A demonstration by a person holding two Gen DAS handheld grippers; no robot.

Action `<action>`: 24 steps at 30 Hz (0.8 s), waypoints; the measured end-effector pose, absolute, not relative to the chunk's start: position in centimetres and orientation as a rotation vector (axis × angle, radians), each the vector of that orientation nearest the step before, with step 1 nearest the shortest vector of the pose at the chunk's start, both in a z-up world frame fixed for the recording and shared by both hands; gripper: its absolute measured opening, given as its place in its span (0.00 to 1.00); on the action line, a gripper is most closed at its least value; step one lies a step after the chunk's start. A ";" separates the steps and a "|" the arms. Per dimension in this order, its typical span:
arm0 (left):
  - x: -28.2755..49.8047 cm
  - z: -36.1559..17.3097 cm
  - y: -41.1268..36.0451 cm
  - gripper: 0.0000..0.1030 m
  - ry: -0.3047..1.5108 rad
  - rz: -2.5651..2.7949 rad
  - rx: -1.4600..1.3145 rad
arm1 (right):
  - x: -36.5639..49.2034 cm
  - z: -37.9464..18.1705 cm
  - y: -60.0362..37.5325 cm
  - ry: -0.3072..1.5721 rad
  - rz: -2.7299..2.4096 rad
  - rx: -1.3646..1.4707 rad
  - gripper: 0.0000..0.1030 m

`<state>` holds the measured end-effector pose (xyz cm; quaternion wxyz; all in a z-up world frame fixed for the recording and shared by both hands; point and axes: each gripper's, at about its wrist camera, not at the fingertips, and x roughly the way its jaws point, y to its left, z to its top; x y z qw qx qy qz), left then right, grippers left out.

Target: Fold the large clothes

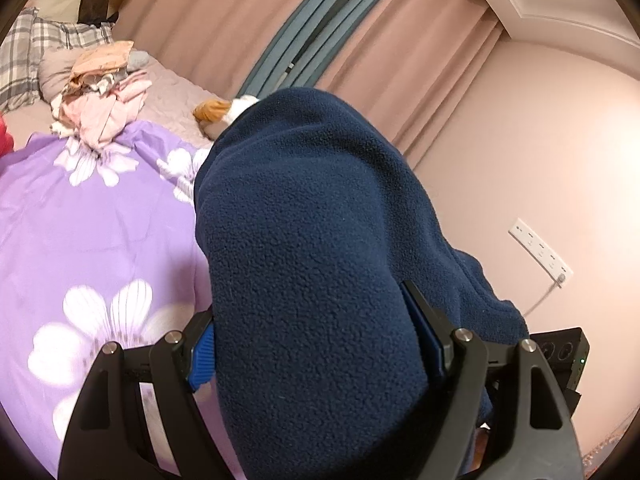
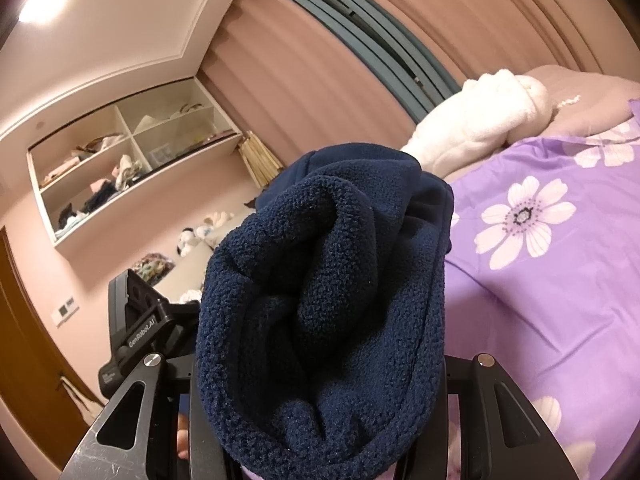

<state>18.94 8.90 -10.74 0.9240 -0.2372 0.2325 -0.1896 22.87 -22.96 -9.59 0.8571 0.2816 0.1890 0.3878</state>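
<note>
Left hand-held gripper (image 1: 316, 344) is clamping a thick wad of the navy fleece garment (image 1: 312, 240), jaws standing wide, blue pads pressing into the bulk on both sides. Right hand-held gripper (image 2: 320, 392) is also gripping the same fleece (image 2: 328, 280), jaws narrower, with a rolled, hemmed edge bunched between them.

Handling, my read: soft, limp, no stiffness at all, so it's sagging and bunching wherever it isn't supported. Thick pile looks grippy rather than slippery, so slip risk seems low. Moderately light, nothing fragile. The wads are the problem: too many layers caught in each bite. Better hold is probably a single hem edge or a corner, the two grips well apart, so the panel hangs flat before it goes down.

Looks: dark navy, pebbled fleece texture, stitched hem showing in the right wrist view, folds doubling over themselves. Can't tell which kind of garment it is, or which end is which.

Location: it's hanging bunched between the two grippers, over the purple flowered duvet (image 1: 100, 220) on the bed, and its lower part is hidden, so I can't tell whether it is touching the duvet.

Farther out: a pile of pink clothes (image 1: 104, 108) is sitting past the duvet's far edge. A white fluffy bundle (image 2: 480, 120) is lying on the bed behind the fleece. Pink curtains (image 1: 380, 52) are hanging along the far side, wall shelves (image 2: 120, 168) beyond.
</note>
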 end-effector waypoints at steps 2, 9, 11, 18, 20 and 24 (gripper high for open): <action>21.3 -10.2 8.7 0.78 0.466 -0.381 -0.454 | 24.5 -9.3 -22.5 0.396 0.795 0.573 0.43; 29.7 -15.2 9.9 0.77 0.537 -0.336 -0.489 | 33.1 -12.5 -20.2 0.499 0.735 0.535 0.44; 31.7 -18.1 9.8 0.77 0.601 -0.312 -0.472 | 34.3 -15.5 -19.6 0.545 0.692 0.517 0.44; 32.9 -23.9 10.6 0.81 0.663 -0.229 -0.400 | 36.6 -23.2 -18.9 0.715 0.661 0.528 0.48; 32.6 -23.9 10.5 0.83 0.657 -0.202 -0.391 | 36.0 -22.8 -18.5 0.712 0.628 0.482 0.52; 33.0 -24.8 11.2 0.87 0.681 -0.216 -0.453 | 36.5 -24.7 -19.2 0.742 0.630 0.588 0.64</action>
